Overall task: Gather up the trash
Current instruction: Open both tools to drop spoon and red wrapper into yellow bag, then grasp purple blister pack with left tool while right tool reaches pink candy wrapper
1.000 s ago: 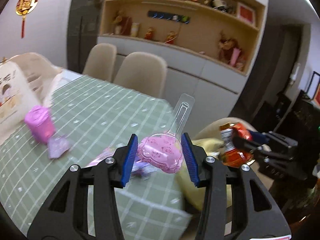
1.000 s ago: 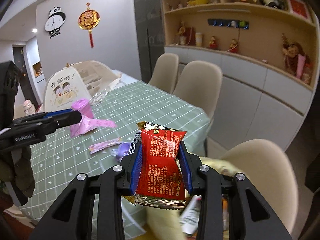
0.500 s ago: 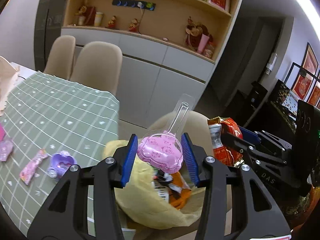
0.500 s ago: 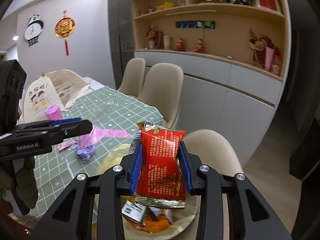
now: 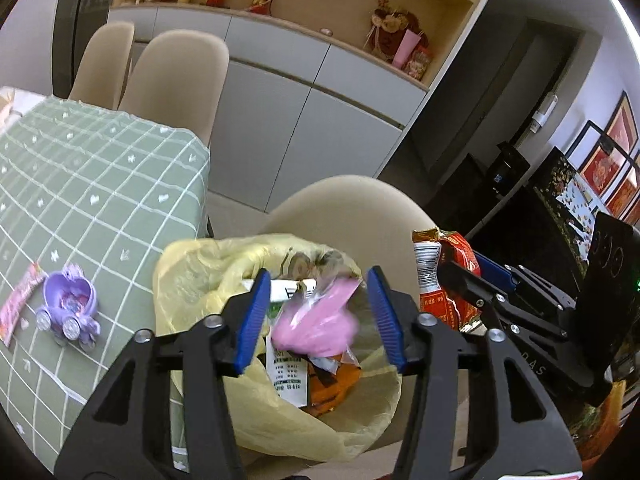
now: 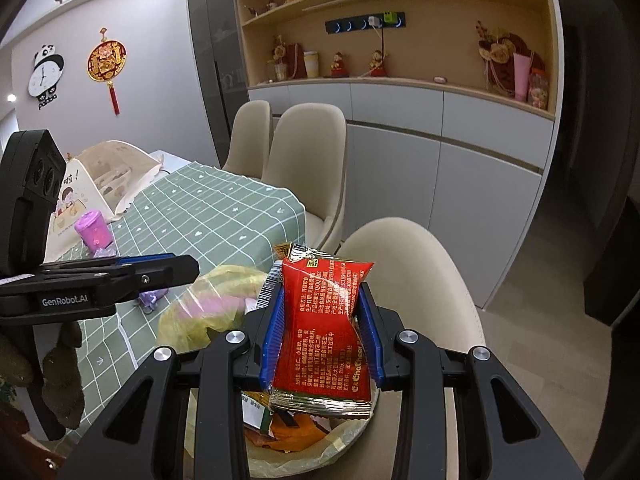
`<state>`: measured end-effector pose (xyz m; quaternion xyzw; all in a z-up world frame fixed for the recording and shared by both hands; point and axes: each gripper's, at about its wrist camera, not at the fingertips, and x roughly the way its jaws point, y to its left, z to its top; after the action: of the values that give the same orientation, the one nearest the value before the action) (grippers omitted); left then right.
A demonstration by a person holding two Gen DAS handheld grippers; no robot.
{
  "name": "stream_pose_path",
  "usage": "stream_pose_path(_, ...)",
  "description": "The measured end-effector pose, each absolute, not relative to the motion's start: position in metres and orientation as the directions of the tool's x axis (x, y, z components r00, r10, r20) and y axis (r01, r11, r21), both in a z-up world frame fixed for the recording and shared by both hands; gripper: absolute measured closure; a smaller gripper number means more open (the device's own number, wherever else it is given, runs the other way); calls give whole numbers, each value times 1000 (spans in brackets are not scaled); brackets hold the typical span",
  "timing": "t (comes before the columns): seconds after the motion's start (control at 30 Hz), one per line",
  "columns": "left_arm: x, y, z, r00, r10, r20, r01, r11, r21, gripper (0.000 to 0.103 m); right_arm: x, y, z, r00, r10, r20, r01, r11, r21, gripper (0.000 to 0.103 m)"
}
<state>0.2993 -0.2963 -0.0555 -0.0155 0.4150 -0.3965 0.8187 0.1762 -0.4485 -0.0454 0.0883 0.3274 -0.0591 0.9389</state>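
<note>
Trash released over the yellow bag (image 5: pixel 192 280)

The left gripper (image 5: pixel 318 316) had just been opening; the pink package (image 5: pixel 316 324) was loose between its jaws. The right gripper (image 6: pixel 320 336) held the red wrapper (image 6: pixel 324 328).

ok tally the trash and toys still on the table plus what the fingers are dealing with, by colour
pink: 3, blurred pink package over the yellow bag, wrapper, cup
purple: 1, toy carriage
red: 1, snack packet
total: 5
</note>
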Motion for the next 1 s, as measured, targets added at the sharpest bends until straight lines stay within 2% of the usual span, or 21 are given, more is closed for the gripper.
stream_pose_path(0.5, 300, -235, -54, 449, -556, -700, 540, 793, -283, 52, 212, -431, -92, 719, 51, -693, 131, 969, 208, 69)
stream_pose_path(0.67, 305, -203, -61, 463, -518, -719, 481, 828, -287, 50, 221, -426, -106, 701, 46, -711, 156, 964, 216, 57)
stream_pose_path(1.0, 313, -155, -83, 431, -490, -758, 438, 848, -299, 49, 227, -407, -104, 692, 64, -719, 180, 949, 259, 53)
